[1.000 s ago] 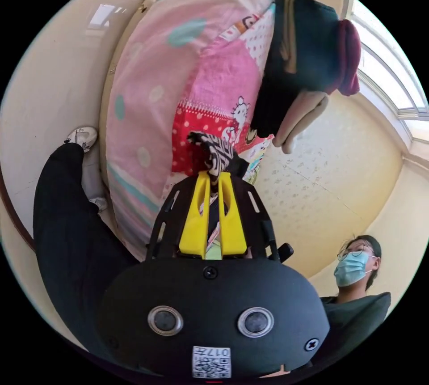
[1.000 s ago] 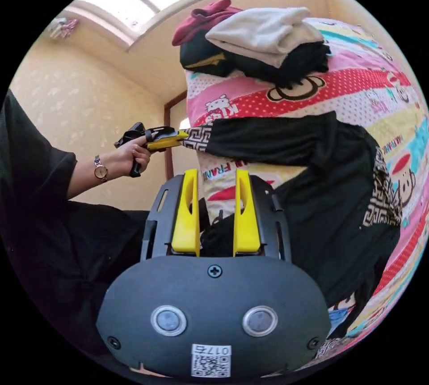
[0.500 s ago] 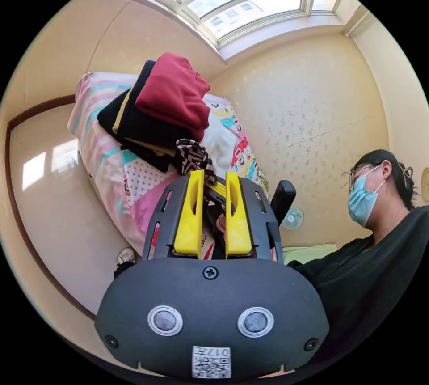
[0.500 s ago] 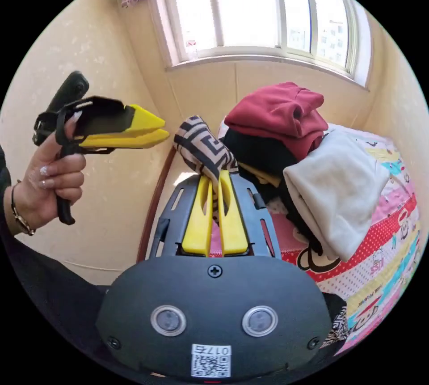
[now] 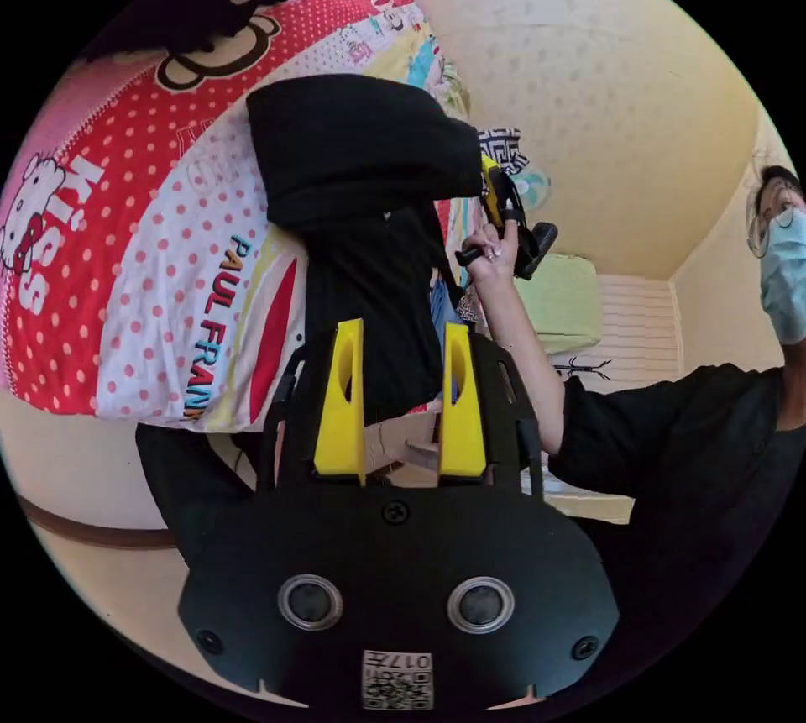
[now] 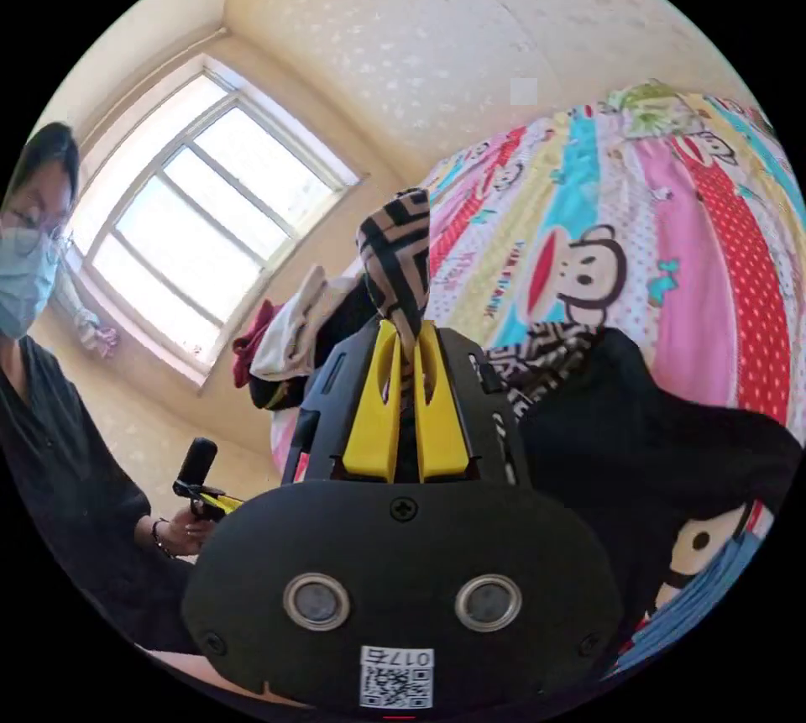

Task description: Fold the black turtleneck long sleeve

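- I see the black turtleneck (image 5: 361, 169) lying on the cartoon bedsheet (image 5: 126, 194), at about 11 o'clock in the left gripper view, with one part already folded over on itself.
- My right gripper (image 6: 405, 353) has its yellow jaws pressed together on the patterned cuff (image 6: 396, 253) of the sleeve. The cuff sticks up at 12 o'clock in the right gripper view.
- My left gripper (image 5: 395, 345) has its jaws apart and nothing between them. The shirt's dark cloth lies beyond them.
- I think the step now is laying this sleeve across the shirt's body.
- To do it well, I would keep the cuff held tight, carry it low over the black cloth, and put it down flat with no bumps.
- I would use the free left gripper to hold the shirt down so it does not slide on the sheet.
- In the left gripper view the person's hand (image 5: 487, 253) holds the right gripper at about 1 o'clock, with the forearm reaching out from the body.
- A pile of folded clothes (image 6: 285, 337) sits near the window (image 6: 193, 211), at 10 o'clock in the right gripper view.
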Demonstrator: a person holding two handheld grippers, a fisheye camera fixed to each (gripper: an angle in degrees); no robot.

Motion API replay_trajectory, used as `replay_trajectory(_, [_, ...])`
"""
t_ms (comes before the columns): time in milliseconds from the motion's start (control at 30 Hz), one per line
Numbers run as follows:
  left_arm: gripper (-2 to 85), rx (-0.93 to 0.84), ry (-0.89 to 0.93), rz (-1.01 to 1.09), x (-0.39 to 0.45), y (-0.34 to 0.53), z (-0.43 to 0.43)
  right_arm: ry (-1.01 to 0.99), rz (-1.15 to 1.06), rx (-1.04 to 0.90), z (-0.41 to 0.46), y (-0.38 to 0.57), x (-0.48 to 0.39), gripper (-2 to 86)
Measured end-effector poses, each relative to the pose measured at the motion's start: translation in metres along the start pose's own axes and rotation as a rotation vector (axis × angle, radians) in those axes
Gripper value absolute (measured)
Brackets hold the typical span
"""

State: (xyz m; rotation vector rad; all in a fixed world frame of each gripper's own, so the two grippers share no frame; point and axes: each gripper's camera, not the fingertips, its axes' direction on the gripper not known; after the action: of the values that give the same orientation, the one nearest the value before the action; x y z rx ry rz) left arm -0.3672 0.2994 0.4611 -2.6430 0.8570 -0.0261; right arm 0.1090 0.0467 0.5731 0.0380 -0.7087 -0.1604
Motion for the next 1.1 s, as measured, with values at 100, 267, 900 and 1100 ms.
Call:
replay_trajectory(100, [15.2, -0.086, -0.114, -0.050, -0.003, 0.006, 0.030, 0.144, 0.145, -0.175, -0.009, 0.016, 0.042, 11.1])
replay_trajectory(267, [15.5, -0.206, -0.228, -0.113, 0.006, 0.015, 0.054, 0.408, 0.094, -0.298, -0.074, 0.047, 0.026, 13.8])
replay_trajectory(900, [2.5, -0.499, -0.259, -0.301, -0.003, 0.063, 0.024, 0.434, 0.081, -1.132, -0.119, 0.124, 0.004, 4.9])
replay_trajectory(1100, [9.9, -0.106, -0.310, -0.140, 0.064, -0.004, -0.030, 0.491, -0.067, -0.724, -0.154, 0.005, -0.021, 9.1])
